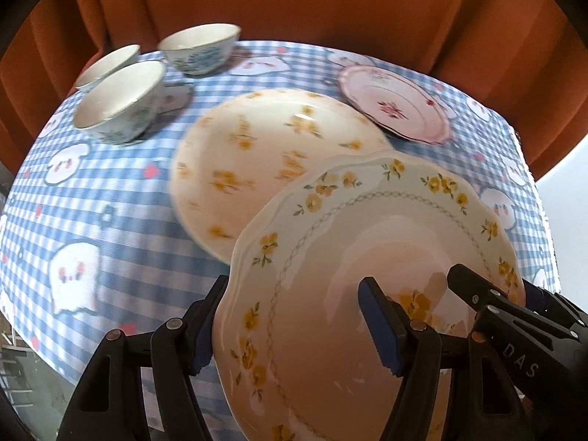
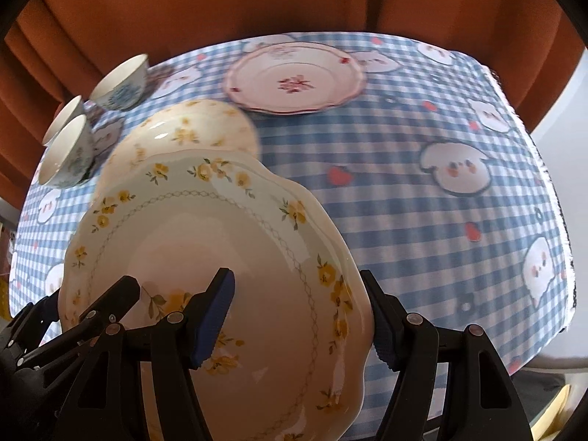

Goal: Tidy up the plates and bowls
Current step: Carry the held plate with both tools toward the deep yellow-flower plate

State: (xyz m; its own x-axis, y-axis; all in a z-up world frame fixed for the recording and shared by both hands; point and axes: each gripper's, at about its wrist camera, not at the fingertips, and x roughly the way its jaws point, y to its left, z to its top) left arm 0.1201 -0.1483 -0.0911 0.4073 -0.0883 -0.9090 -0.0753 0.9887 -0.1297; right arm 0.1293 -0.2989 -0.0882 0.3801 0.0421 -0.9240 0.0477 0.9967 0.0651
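Observation:
A scalloped plate with yellow flowers [image 1: 367,228] [image 2: 205,235] hangs tilted above the table, carried between both grippers. My left gripper [image 1: 294,283] is shut on its left rim, one finger outside the edge and one over the inside. My right gripper [image 2: 296,275] is shut on the opposite rim in the same way. Just beyond it, a round plate with yellow flowers [image 1: 272,161] [image 2: 205,125] lies flat on the cloth, partly hidden by the held plate. A pink-rimmed plate [image 1: 393,103] [image 2: 294,77] lies farther back.
Three white bowls with blue flowers [image 1: 121,99] [image 1: 200,46] [image 1: 106,62] stand together at the far left. A blue checked tablecloth [image 2: 404,183] covers the table, whose right edge [image 2: 562,220] drops off. An orange curtain [image 1: 294,0] hangs close behind.

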